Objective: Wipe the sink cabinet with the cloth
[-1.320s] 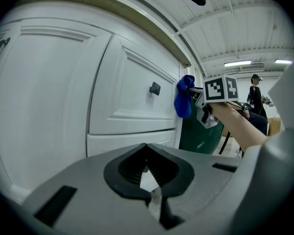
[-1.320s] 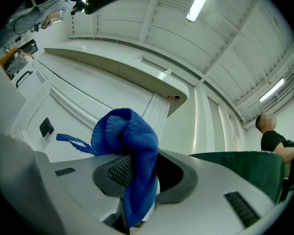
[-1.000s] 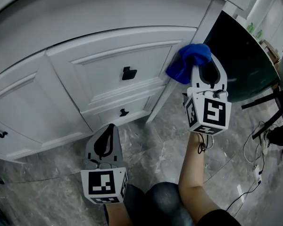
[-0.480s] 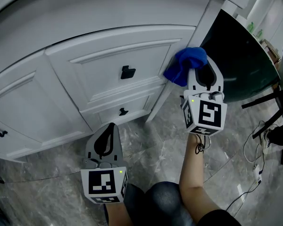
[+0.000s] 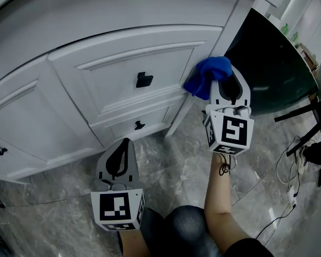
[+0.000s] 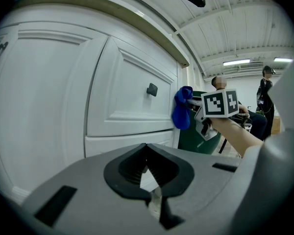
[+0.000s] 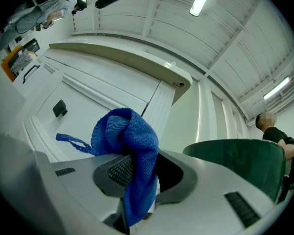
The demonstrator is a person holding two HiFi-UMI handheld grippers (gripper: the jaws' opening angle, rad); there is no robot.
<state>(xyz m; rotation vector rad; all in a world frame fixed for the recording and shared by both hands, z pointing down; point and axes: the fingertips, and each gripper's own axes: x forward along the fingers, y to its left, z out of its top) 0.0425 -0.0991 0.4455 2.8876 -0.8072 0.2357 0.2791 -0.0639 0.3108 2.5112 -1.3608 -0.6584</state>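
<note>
Firmly, our right gripper (image 5: 225,81) clamped the cloth (image 5: 207,75) mid-bunch at the sink cabinet (image 5: 123,63) right edge | we judged it soft, light | left gripper (image 5: 120,153) closed, empty.

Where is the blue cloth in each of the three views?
Head view: cloth right of centre, in the right tongs.
Left gripper view: cloth just right of centre.
Right gripper view: cloth at centre, clamped.
Shared landmark: black knob, left of the cloth in every view.
</note>
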